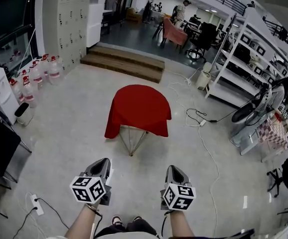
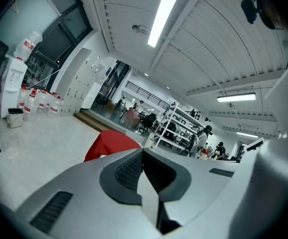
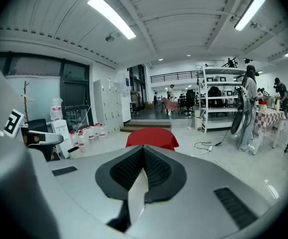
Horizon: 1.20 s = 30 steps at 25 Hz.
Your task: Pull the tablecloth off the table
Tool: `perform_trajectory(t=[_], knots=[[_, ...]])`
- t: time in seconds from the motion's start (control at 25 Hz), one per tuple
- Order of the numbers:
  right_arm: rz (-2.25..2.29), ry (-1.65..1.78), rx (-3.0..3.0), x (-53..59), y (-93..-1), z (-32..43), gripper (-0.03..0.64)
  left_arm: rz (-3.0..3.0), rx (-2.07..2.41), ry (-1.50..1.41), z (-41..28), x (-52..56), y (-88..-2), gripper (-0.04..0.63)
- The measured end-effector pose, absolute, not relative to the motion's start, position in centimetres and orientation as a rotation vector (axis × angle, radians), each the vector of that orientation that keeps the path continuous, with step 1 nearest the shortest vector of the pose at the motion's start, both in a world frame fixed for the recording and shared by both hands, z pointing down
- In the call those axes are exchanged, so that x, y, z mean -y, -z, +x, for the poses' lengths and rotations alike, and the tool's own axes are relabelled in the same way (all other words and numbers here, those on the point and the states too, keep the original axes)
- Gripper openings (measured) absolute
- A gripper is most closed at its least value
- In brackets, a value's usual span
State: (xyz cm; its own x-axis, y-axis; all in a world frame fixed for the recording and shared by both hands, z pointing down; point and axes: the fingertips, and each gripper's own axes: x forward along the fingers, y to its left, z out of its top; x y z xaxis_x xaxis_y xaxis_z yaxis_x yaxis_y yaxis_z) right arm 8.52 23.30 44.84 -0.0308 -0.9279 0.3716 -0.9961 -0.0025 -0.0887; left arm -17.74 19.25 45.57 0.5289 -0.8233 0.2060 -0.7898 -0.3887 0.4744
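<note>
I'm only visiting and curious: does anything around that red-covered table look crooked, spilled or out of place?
Nothing looks spilled. The red tablecloth hangs unevenly: its front corners droop while the hem between them rides up, baring the table's metal legs. Loose cables trail beside it.

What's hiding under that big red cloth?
Thin legs poke out below the red cloth, so a small table stands there. The tabletop is fully covered, so anything lying on it cannot be seen.

the tablecloth (image 1: 139, 108) drapes the table (image 1: 132, 139), steps (image 1: 124, 62) behind, shelving (image 1: 243, 59) right.
</note>
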Motion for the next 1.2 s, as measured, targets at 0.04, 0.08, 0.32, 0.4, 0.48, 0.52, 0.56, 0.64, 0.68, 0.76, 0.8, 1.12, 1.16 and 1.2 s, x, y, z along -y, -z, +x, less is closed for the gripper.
perform_trajectory(t=[0.04, 0.08, 0.32, 0.4, 0.48, 0.52, 0.56, 0.64, 0.68, 0.76, 0.8, 1.12, 1.16, 1.2], knots=[[2.036, -0.501, 2.062, -23.3, -45.0, 8.4, 0.025, 2.252, 1.304, 0.081, -17.8, -19.3, -45.6, 0.017], [2.039, -0.508, 2.061, -23.4, -45.1, 8.3, 0.025, 2.257, 1.301, 0.075, -17.8, -19.2, -45.6, 0.017], [2.049, -0.504, 2.05, -22.7, -45.1, 8.0, 0.025, 2.293, 1.305, 0.041, -17.6, -18.2, -45.1, 0.017], [2.05, -0.502, 2.049, -22.2, -45.0, 7.9, 0.025, 2.302, 1.308, 0.034, -17.6, -17.7, -44.9, 0.017], [2.049, -0.501, 2.051, -21.5, -44.8, 7.9, 0.025, 2.308, 1.316, 0.027, -17.7, -17.1, -44.8, 0.017], [2.049, -0.501, 2.053, -21.1, -44.8, 8.0, 0.025, 2.31, 1.322, 0.025, -17.7, -16.7, -44.7, 0.017], [2.05, -0.501, 2.056, -20.6, -44.8, 8.3, 0.025, 2.31, 1.329, 0.025, -17.6, -16.3, -44.6, 0.017], [2.054, -0.502, 2.061, -19.6, -44.7, 8.8, 0.025, 2.314, 1.344, 0.022, -17.4, -15.3, -44.4, 0.017], [2.057, -0.503, 2.064, -19.0, -44.7, 9.0, 0.025, 2.318, 1.352, 0.019, -17.3, -14.7, -44.3, 0.017], [2.06, -0.504, 2.068, -17.7, -44.6, 9.3, 0.025, 2.326, 1.361, 0.012, -17.1, -13.4, -44.1, 0.017], [2.06, -0.506, 2.069, -17.0, -44.7, 9.4, 0.025, 2.329, 1.364, 0.009, -17.0, -12.7, -44.1, 0.017], [2.048, -0.537, 2.081, -11.3, -45.2, 12.1, 0.025, 2.333, 1.399, -0.027, -14.6, -7.4, -44.1, 0.017], [2.045, -0.54, 2.083, -10.6, -45.3, 12.2, 0.025, 2.33, 1.405, -0.036, -14.5, -6.8, -44.2, 0.017], [2.042, -0.545, 2.084, -10.0, -45.4, 12.4, 0.025, 2.325, 1.41, -0.045, -14.3, -6.2, -44.4, 0.017]])
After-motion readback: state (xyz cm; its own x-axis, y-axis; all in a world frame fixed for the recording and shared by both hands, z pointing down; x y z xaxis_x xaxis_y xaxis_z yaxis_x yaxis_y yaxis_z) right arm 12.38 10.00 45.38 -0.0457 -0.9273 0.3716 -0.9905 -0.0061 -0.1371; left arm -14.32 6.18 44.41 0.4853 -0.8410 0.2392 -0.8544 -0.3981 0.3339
